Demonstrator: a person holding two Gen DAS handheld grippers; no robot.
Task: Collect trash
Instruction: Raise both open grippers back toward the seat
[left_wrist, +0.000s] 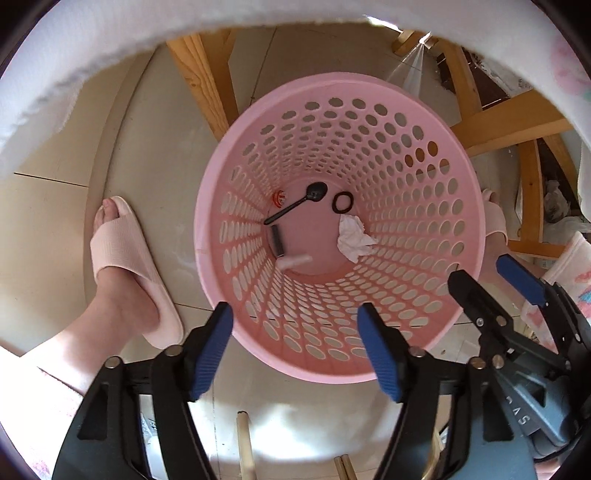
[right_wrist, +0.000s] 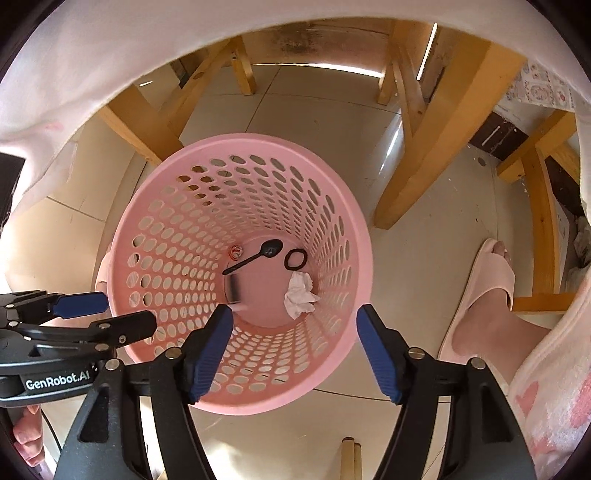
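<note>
The pink basket (left_wrist: 340, 236) stands on the floor (left_wrist: 155, 155) between the person's two slippered feet, and the trash lies on its bottom: a black spoon (left_wrist: 299, 206) near the centre, a black ring (left_wrist: 342, 202) at about 2 o'clock from the spoon's handle, a crumpled tissue (left_wrist: 352, 240) at 4 o'clock, a small red cap (left_wrist: 279, 196) at 10 o'clock, and a dark flat piece (left_wrist: 276, 240) at 7 o'clock with a blurred white bit (left_wrist: 295, 261) just below it, possibly falling. The left gripper (left_wrist: 295, 354) and the right gripper (right_wrist: 293, 350) hang over the near rim, both pointing down, jaws well apart with nothing between them. The step in hand looks like the drop, and to do it well each gripper should stay inside the rim line until its piece has cleared the pads, then rise straight up without knocking the light basket over. Wooden legs (right_wrist: 417, 155) stand close at 1 o'clock, so the lift should avoid swinging outward.
</note>
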